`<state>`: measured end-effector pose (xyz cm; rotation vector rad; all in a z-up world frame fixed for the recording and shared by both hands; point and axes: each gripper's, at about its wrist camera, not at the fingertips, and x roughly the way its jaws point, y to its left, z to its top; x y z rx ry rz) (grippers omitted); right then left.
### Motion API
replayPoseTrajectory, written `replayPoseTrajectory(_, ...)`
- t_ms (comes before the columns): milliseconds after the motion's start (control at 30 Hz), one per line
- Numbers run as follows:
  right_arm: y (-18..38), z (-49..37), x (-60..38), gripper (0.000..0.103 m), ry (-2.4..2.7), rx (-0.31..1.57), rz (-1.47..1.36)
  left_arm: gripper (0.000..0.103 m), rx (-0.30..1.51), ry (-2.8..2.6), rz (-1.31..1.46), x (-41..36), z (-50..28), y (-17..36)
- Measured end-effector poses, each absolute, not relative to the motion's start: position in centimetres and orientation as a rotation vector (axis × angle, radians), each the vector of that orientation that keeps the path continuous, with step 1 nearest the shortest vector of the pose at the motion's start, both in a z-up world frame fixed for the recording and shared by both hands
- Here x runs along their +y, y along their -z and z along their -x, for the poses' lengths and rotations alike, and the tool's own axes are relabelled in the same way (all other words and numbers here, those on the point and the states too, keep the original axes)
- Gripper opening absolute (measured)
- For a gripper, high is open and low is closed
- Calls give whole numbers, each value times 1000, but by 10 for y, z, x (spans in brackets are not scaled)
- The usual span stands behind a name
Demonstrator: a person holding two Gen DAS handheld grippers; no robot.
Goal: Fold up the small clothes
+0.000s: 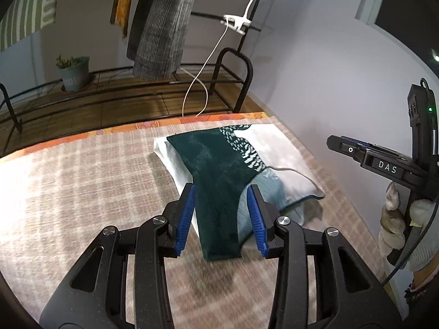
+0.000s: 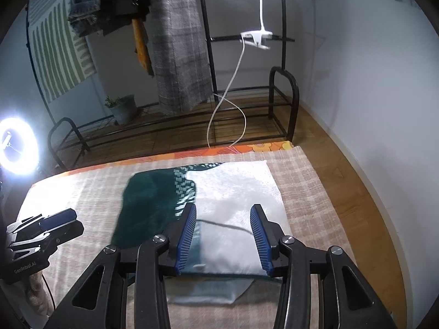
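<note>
While my 2 claws, left claw [image 1: 222,216] and right claw [image 2: 223,235], hover apart, the green-white cloth [image 1: 219,164] lies partly folded; folds remain.

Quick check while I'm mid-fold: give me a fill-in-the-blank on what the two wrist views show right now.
1. Both the left tool and the right tool have jaws that are ____.
2. The garment is white and dark ____.
3. It lies on a ____ blanket.
4. The white lamp is clipped to a black ____.

Missing words: open; green; plaid; rack
</note>
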<state>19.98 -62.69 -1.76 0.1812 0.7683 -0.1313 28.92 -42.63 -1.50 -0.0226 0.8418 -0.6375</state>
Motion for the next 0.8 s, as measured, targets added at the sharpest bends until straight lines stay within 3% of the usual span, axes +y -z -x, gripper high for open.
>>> replayPoseTrajectory(300,-33,-145,-580,43,167,712,-173,40,760,643,9,-375,-236,-31)
replayPoseTrajectory(367,-40,-132,-567,43,183,709,-173,51,748,644,12,-361,-224,-38)
replayPoseTrajectory(633,-52,-83,-512,45,230,707,-205,52,694,651,-2,-306,-169,-62)
replayPoseTrajectory(800,-57,-53,-479,49,239,676,-188,59,663,649,-19,-279,-136,-69)
